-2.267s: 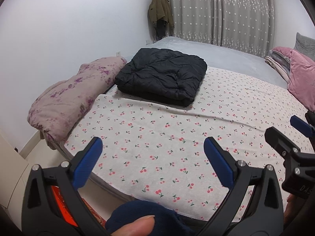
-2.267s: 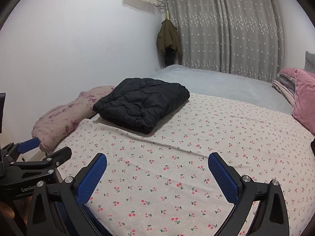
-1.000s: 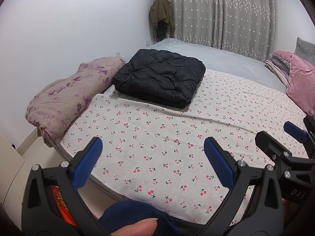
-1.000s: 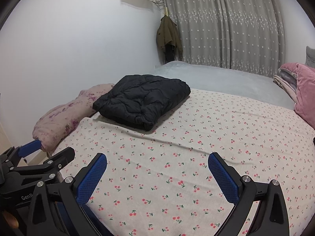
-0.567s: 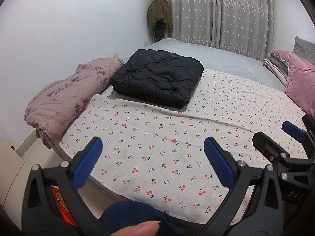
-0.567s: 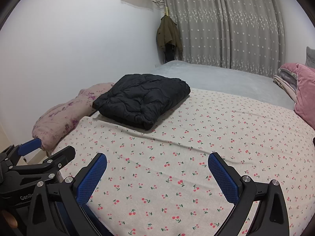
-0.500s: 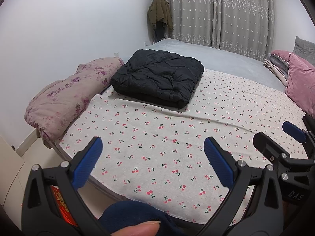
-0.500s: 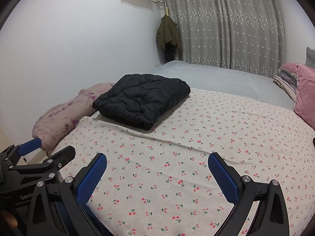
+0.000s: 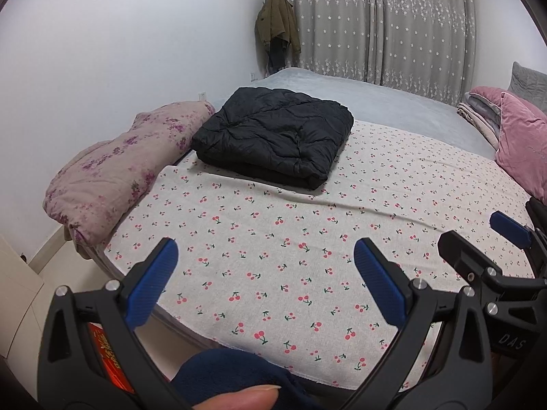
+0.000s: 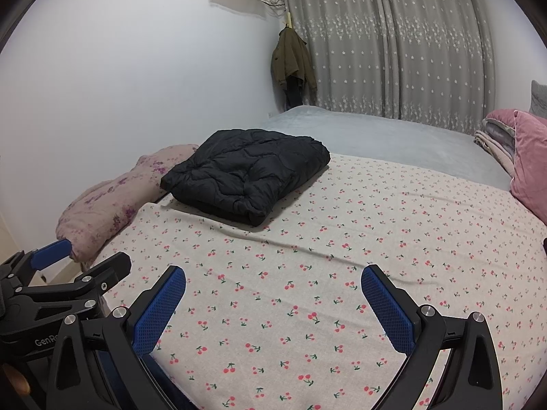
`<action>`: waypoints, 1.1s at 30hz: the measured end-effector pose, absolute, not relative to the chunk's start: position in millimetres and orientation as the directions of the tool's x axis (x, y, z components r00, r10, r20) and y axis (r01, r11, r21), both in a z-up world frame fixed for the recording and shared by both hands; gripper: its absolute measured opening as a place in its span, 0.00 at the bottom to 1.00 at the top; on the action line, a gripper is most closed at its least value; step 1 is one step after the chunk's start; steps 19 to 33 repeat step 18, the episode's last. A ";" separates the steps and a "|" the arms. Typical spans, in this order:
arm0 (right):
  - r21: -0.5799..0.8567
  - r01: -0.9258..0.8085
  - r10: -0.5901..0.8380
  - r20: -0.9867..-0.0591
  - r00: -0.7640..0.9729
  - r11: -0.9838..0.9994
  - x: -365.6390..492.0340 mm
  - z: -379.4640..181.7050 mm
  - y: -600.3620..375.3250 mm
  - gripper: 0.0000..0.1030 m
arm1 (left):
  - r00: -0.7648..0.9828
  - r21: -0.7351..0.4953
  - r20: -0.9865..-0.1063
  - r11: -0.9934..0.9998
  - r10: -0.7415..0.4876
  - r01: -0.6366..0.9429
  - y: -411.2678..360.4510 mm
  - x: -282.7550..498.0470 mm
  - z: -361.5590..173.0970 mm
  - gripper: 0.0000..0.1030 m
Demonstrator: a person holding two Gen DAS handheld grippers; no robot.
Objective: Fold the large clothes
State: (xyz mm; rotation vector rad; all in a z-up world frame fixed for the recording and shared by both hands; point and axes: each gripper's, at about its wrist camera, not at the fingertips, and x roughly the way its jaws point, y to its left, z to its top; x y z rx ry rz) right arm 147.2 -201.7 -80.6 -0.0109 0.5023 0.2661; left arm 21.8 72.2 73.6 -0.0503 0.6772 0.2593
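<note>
Scarcely shifted: jacket (image 9: 273, 138) on cherry-print sheet (image 9: 307, 239)

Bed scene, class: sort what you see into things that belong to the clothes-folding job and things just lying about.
Belongs to the job:
black padded jacket
cherry-print sheet
left hand-held gripper
right hand-held gripper

Just lying about:
floral quilt
pink cushion
hanging green coat

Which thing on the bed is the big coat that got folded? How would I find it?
Look at the bed's cherry-print sheet. At its far left end, beside the purple-flowered quilt roll, lies the folded black puffy jacket. It is the only black, quilted, squarish bundle there; the pillows on the other side are pink.
</note>
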 end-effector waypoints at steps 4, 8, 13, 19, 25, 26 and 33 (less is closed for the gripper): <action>0.056 -0.254 0.249 -0.477 0.843 0.966 147.7 -80.8 -201.2 1.00 | 0.749 0.040 -0.624 0.967 0.222 -0.253 72.6 21.8 73.5 0.99; 0.054 -0.252 0.247 -0.478 0.843 0.966 147.4 -81.3 -202.2 1.00 | 0.749 0.042 -0.625 0.967 0.221 -0.251 72.9 22.2 73.3 0.99; 0.053 -0.252 0.246 -0.480 0.842 0.966 146.9 -82.4 -203.3 1.00 | 0.748 0.041 -0.625 0.967 0.222 -0.253 75.1 22.7 74.0 0.99; 0.052 -0.257 0.250 -0.480 0.841 0.965 146.0 -82.7 -204.0 1.00 | 0.747 0.043 -0.626 0.966 0.225 -0.255 75.7 23.2 73.0 0.99; 0.052 -0.257 0.250 -0.480 0.841 0.965 146.0 -82.7 -204.0 1.00 | 0.747 0.043 -0.626 0.966 0.225 -0.255 75.7 23.2 73.0 0.99; 0.052 -0.257 0.250 -0.480 0.841 0.965 146.0 -82.7 -204.0 1.00 | 0.747 0.043 -0.626 0.966 0.225 -0.255 75.7 23.2 73.0 0.99; 0.052 -0.257 0.250 -0.480 0.841 0.965 146.0 -82.7 -204.0 1.00 | 0.747 0.043 -0.626 0.966 0.225 -0.255 75.7 23.2 73.0 0.99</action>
